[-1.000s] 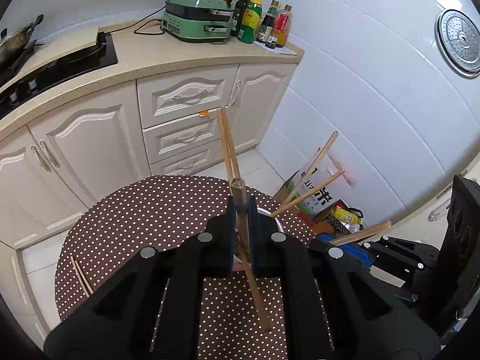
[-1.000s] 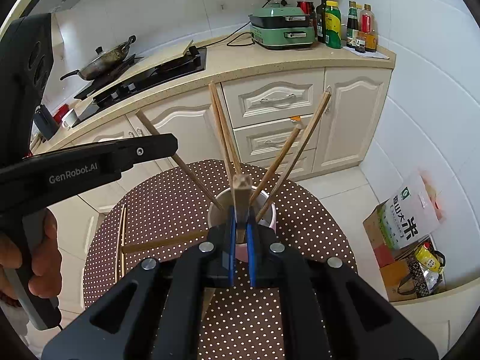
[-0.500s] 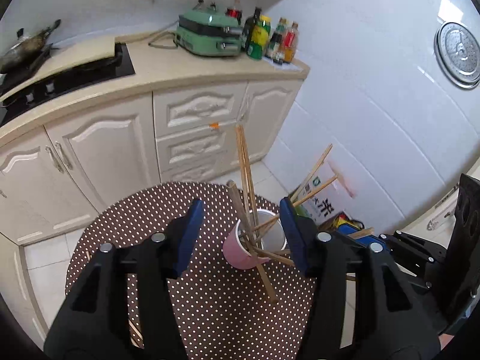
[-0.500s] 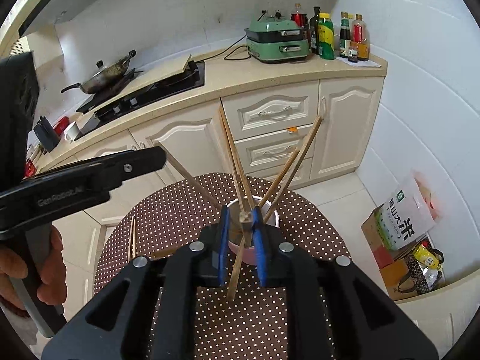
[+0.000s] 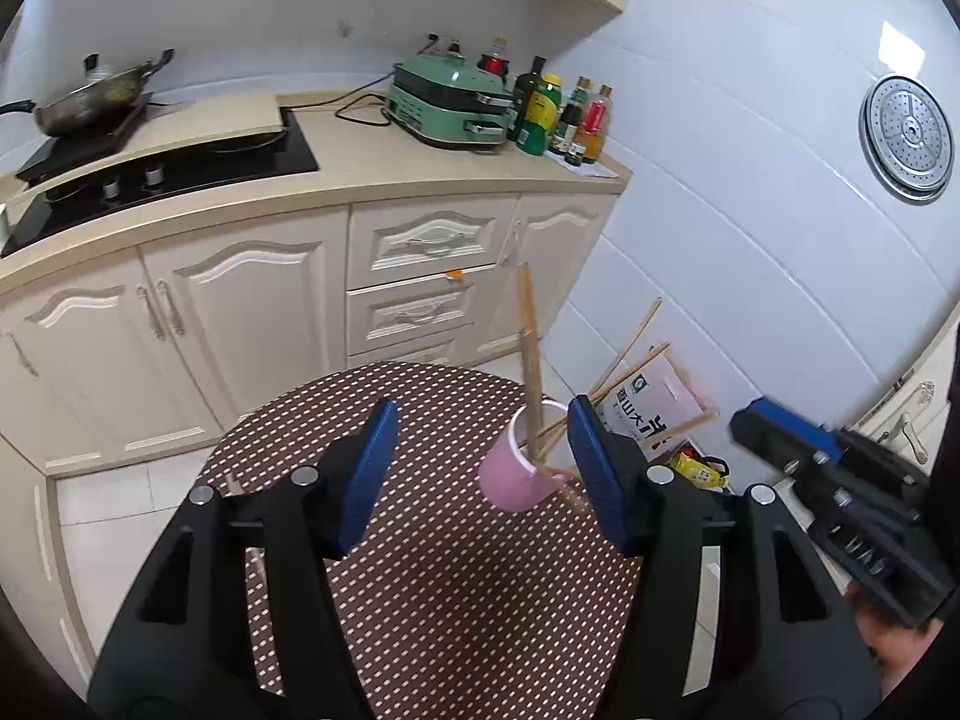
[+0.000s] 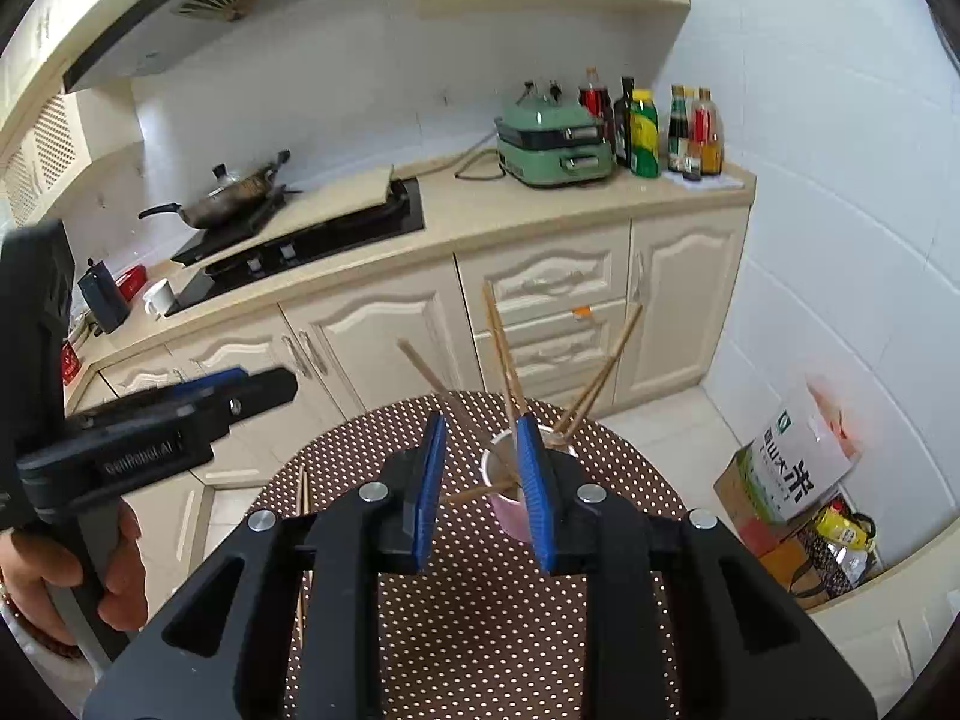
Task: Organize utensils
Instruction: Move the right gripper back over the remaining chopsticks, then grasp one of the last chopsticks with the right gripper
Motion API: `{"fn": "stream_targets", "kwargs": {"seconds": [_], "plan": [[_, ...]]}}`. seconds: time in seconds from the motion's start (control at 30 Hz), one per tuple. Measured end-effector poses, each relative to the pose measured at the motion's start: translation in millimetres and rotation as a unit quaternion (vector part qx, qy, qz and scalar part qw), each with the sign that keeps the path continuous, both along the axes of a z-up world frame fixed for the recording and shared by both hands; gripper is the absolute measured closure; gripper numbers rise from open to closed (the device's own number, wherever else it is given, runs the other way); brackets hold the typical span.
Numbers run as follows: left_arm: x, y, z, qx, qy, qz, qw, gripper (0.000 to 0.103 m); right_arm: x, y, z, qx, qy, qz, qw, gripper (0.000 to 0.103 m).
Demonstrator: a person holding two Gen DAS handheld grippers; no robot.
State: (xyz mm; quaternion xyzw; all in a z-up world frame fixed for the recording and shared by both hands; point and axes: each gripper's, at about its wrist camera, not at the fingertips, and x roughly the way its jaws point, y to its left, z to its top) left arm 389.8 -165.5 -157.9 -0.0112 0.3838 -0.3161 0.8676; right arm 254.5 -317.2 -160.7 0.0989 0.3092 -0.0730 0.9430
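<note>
A pink cup [image 5: 516,483] stands on the round brown dotted table [image 5: 420,570] with several wooden chopsticks [image 5: 529,348] fanned out of it. My left gripper [image 5: 483,405] hangs above and short of the cup; its jaws are opening, wide apart, with nothing between the pads. In the right wrist view the cup [image 6: 509,510] and chopsticks [image 6: 501,348] sit just beyond my right gripper [image 6: 481,420]. Its jaws are opening too, and no pad touches a stick. One chopstick [image 6: 474,495] leans low out of the cup, seen through the gap. Each gripper shows in the other's view: right gripper [image 5: 780,426], left gripper [image 6: 168,420].
Loose chopsticks [image 6: 303,486] lie at the table's left edge [image 5: 234,486]. Cream cabinets [image 5: 252,312] and a counter with a hob, wok, green grill and bottles stand behind. A rice box [image 6: 792,468] and bags sit on the floor at the right.
Both grippers were shut on a chopstick over the cup; both have let go, opened, and drawn back and upward. The released sticks now rest in the cup.
</note>
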Motion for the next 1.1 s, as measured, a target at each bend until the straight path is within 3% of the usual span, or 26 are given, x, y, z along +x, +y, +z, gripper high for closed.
{"fn": "stream_targets", "kwargs": {"seconds": [0.3,0.5,0.67,0.77,1.1], "plan": [[-9,73,-14,0.013,0.012,0.05,0.9986,0.039,-4,66,20,-0.013,-0.025,0.052,0.998,0.076],[5,128,-36,0.02,0.048,0.097,0.994,0.039,17,109,9,-0.018,-0.002,0.105,0.994,0.075],[22,163,-64,0.022,0.093,0.131,0.9867,0.039,42,134,-15,-0.009,0.036,0.145,0.989,0.075],[32,174,-87,0.042,0.119,0.145,0.9813,0.039,57,143,-36,-0.003,0.062,0.158,0.985,0.075],[58,179,-146,0.071,0.183,0.154,0.9685,0.039,110,158,-114,0.015,0.168,0.182,0.969,0.075]]}}
